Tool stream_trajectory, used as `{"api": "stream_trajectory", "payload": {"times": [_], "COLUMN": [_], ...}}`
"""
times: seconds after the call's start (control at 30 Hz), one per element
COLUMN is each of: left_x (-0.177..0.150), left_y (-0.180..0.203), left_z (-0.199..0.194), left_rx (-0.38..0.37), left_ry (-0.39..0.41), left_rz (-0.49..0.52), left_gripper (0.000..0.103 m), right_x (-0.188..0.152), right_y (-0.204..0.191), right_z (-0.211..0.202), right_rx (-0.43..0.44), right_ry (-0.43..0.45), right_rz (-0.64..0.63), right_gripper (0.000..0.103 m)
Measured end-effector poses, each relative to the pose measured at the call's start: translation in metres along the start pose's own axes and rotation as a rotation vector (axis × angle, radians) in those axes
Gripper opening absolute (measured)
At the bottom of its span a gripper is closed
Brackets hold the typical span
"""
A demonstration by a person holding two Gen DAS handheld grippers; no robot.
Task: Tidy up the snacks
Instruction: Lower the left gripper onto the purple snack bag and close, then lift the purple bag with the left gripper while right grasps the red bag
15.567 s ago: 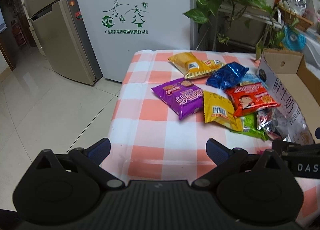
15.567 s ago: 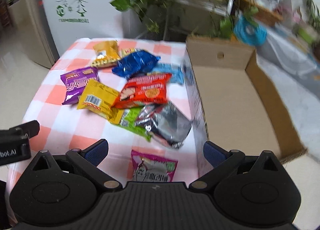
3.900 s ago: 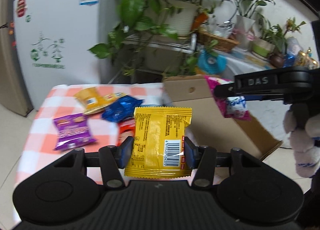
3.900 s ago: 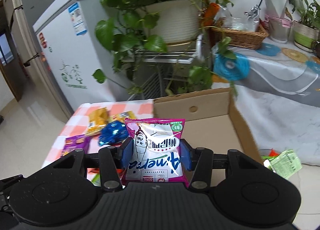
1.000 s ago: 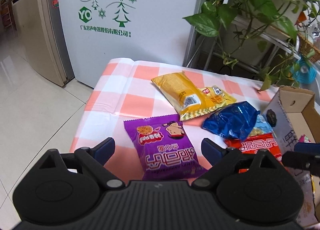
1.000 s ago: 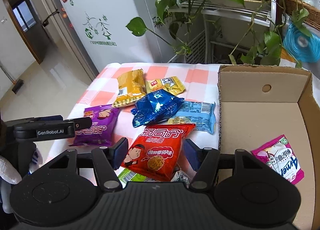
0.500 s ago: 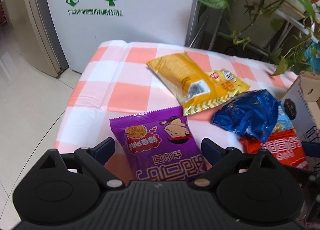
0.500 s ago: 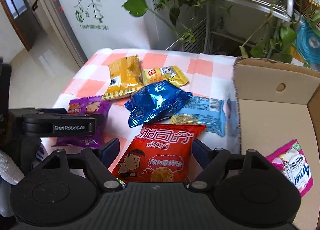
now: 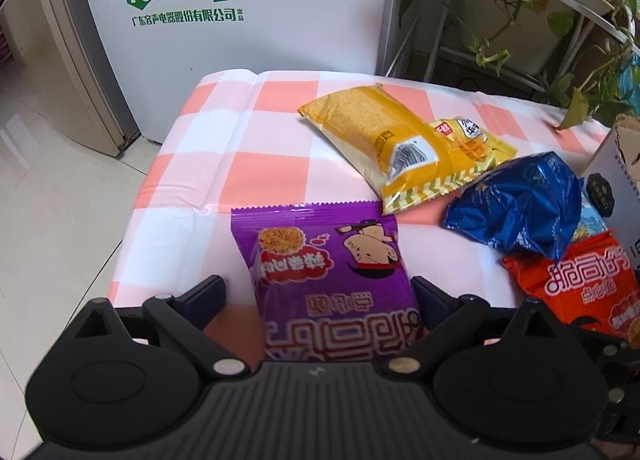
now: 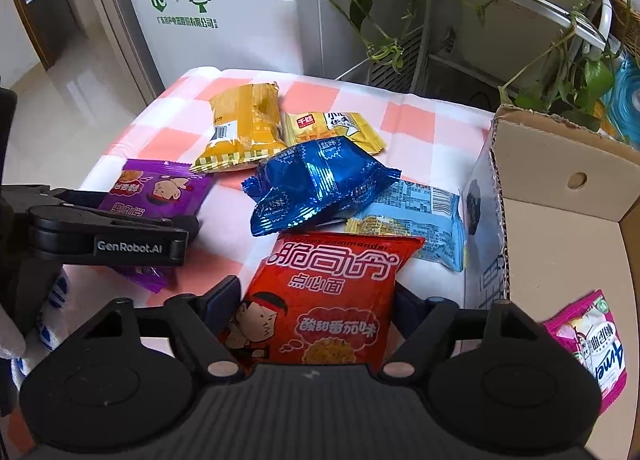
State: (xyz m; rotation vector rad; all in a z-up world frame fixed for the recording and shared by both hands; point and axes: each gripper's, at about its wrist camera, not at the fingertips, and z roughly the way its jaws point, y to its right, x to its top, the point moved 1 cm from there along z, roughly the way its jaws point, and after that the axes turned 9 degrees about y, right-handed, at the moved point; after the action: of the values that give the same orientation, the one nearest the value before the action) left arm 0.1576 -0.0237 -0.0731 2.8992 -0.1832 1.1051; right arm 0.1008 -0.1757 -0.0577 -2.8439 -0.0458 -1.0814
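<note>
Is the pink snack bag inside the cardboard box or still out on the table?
Inside. In the right wrist view the pink snack bag lies on the floor of the cardboard box, past its wall.

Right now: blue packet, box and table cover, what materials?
Blue packet: looks like metallised foil film, with sharp crinkles and mirror glints. Box: corrugated cardboard, matte brown inside, torn fluted edge, printed white outside. Table cover: probably plastic or oilcloth, with a faint sheen and soft folds; cannot tell for sure.

Purple packet flat on checked cloth; red packet beside cardboard box.
</note>
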Motion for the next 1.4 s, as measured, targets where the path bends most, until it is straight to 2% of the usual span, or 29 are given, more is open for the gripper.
{"api": "stream_trajectory", "payload": {"times": [0.03, 0.13, 0.2, 0.4, 0.77, 1.23, 1.3, 1.33, 1.4], "left_x": [-0.001, -0.001, -0.001, -0.003, -0.012, -0.009, -0.01, -0.01, -0.011], "left_y": [0.0, 0.0, 0.002, 0.002, -0.003, -0.007, -0.007, -0.007, -0.008], "left_z": [-0.001, -0.002, -0.005, -0.012, -0.024, -0.047, -0.049, -0.051, -0.052], "left_rx": [0.001, -0.006, -0.026, -0.043, -0.07, -0.092, -0.089, -0.089, -0.091], "left_ry": [0.003, 0.011, 0.024, 0.039, 0.031, 0.075, 0.083, 0.086, 0.087], "left_rz": [-0.002, -0.007, 0.008, 0.007, -0.005, -0.01, -0.006, -0.004, -0.008], "left_gripper": [0.097, 0.092, 0.079, 0.066, 0.065, 0.065, 0.065, 0.065, 0.065], "right_x": [0.0, 0.0, -0.001, -0.001, -0.002, 0.0, 0.0, 0.001, 0.002], "right_y": [0.0, 0.0, 0.0, -0.001, -0.005, -0.009, -0.01, -0.01, -0.01], "right_z": [-0.001, -0.003, -0.004, -0.007, -0.012, -0.02, -0.022, -0.022, -0.024], "right_rx": [0.004, 0.008, 0.014, 0.047, 0.093, 0.133, 0.136, 0.143, 0.156], "right_ry": [0.002, 0.011, 0.012, 0.01, 0.008, 0.022, 0.024, 0.024, 0.028], "right_rz": [-0.003, -0.011, -0.012, -0.014, -0.025, -0.033, -0.037, -0.038, -0.034], "right_gripper": [0.076, 0.075, 0.075, 0.075, 0.075, 0.075, 0.061, 0.057, 0.057]}}
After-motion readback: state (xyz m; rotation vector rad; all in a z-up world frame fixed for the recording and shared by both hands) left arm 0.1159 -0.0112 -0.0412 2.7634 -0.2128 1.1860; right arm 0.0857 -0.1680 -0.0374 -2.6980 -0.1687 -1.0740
